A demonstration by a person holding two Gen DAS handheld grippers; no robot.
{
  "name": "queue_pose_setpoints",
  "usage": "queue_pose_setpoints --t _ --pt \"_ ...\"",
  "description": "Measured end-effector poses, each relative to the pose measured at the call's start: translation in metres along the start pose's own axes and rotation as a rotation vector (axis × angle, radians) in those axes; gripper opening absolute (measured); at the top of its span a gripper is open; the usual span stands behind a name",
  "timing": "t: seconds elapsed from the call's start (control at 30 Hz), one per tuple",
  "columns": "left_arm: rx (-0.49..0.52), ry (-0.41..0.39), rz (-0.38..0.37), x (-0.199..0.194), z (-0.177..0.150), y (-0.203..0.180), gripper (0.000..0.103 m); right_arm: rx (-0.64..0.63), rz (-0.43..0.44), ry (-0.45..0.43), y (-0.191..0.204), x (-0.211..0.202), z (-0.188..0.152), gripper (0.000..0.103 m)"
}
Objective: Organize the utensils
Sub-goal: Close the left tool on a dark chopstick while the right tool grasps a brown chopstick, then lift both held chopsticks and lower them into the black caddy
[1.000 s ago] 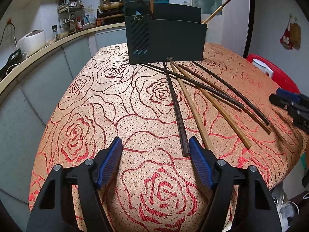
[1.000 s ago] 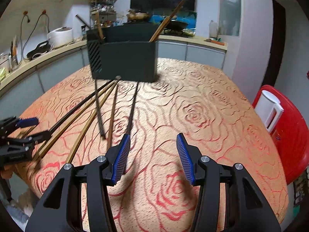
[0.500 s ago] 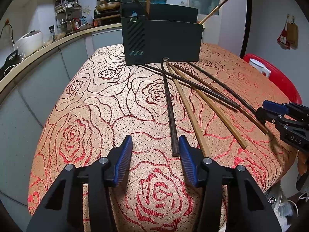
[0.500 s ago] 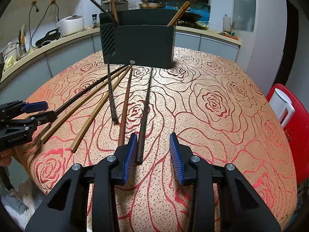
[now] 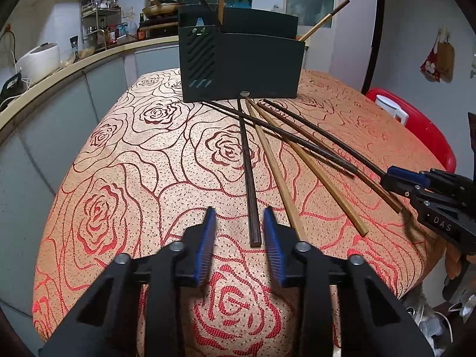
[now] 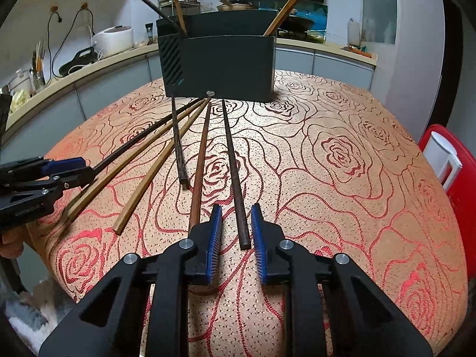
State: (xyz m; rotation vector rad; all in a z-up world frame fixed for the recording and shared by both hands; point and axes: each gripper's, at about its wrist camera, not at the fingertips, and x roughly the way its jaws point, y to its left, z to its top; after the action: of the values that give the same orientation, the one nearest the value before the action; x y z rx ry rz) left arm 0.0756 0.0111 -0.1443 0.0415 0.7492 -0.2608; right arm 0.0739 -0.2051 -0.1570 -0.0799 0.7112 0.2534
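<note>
Several chopsticks fan out on the rose-patterned tablecloth in front of a dark utensil holder (image 5: pixel 241 68), also in the right wrist view (image 6: pixel 218 65); a few chopsticks stand in it. My left gripper (image 5: pixel 239 215) is open, its pads either side of the near end of a dark square chopstick (image 5: pixel 249 178). My right gripper (image 6: pixel 236 212) is open around the near end of a dark brown chopstick (image 6: pixel 233 172). A reddish-brown chopstick (image 6: pixel 200 166) lies just left of it. Each gripper shows in the other's view, the right one (image 5: pixel 431 190) and the left one (image 6: pixel 38 178).
A kitchen counter (image 5: pixel 74 65) with a rice cooker (image 5: pixel 37 61) curves along the left. A red chair (image 6: pixel 452 172) stands at the table's right. The table edge (image 5: pixel 89 312) drops off close under both grippers.
Both grippers moved forward and narrowed. The left one now straddles the dark square chopstick's end; the right one shifted left onto the dark brown chopstick's end.
</note>
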Motion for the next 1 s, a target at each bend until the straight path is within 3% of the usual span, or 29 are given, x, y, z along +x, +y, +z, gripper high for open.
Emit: queue_pose_setpoints --t 0.17,0.33,0.63,1.0 --pt "-0.005 -0.003 -0.03 0.0 0.0 0.001 0.007 0.005 0.008 -0.011 -0.001 0.0 -0.001 0.015" --pt "0.023 -0.003 -0.016 0.0 -0.001 -0.003 0.007 0.004 0.01 -0.01 0.0 0.0 0.0 0.009" --pt "0.083 -0.01 0.018 -0.014 0.005 -0.005 0.007 0.02 0.022 0.002 -0.001 -0.007 0.002 0.008" --pt "0.133 -0.096 0.047 -0.066 0.028 0.002 0.007 0.06 0.025 -0.138 -0.014 -0.06 0.029 0.008"
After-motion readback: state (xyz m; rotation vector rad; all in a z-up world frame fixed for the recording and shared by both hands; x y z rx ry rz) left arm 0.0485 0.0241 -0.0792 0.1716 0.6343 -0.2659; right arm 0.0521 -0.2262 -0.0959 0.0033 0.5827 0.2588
